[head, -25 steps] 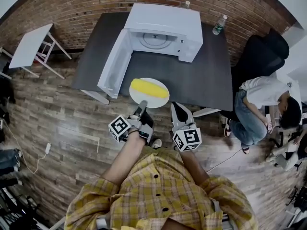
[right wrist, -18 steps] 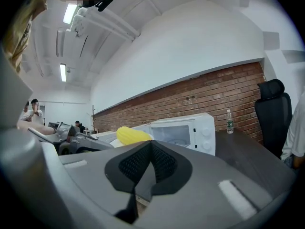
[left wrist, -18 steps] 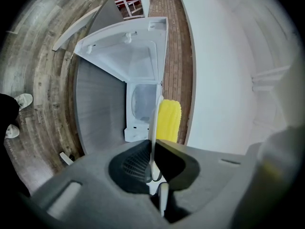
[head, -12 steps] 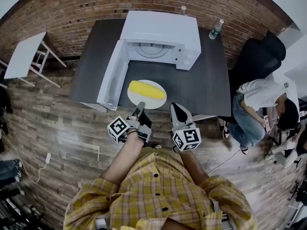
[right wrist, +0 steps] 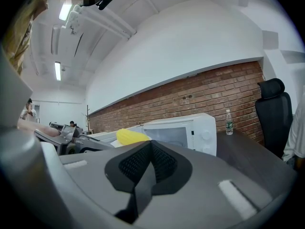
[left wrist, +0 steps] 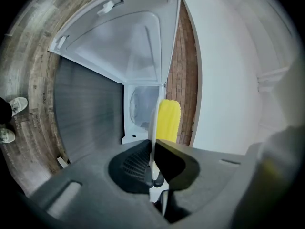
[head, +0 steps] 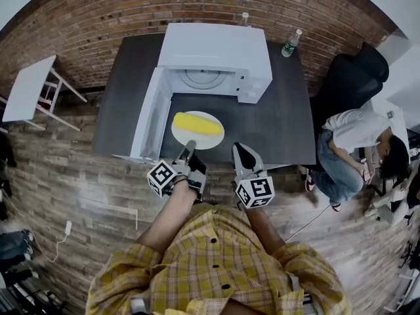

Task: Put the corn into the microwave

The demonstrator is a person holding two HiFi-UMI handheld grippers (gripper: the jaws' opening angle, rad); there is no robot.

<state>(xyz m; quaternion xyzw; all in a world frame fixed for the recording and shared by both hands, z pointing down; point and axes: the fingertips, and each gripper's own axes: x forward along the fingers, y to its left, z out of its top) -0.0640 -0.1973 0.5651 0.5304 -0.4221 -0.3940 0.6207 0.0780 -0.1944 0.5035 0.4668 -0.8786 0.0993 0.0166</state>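
Brick wall [head: 98,12] and plank floor [head: 72,169] enclose a dark table [head: 282,123] set against the wall.

Item 1: white microwave [head: 216,48] stands at the back of the table. Its door [head: 149,113] is swung fully open to the left. The cavity shows a round turntable [head: 200,77] with nothing resting on it.

Item 2: black office chair [head: 357,71] is to the right of the table, with a seated person [head: 357,143] just beside it. A small white side table [head: 29,87] is to the left.

Item 3: white plate [head: 197,140] is held level over the table, just in front of the microwave opening and outside the cavity. It carries one yellow corn [head: 197,123] lying across it.

Item 4: left gripper [head: 189,147] has its jaws pinching the near rim of the plate. The right gripper [head: 241,151] is beside it, clear of the plate, with its jaws pressed together on nothing.

Item 5: one bottle [head: 289,42] with a green label stands right of the microwave, and a second bottle [head: 245,18] stands behind it. The print on the label is too small to read. Each gripper cube bears black-and-white square markers.
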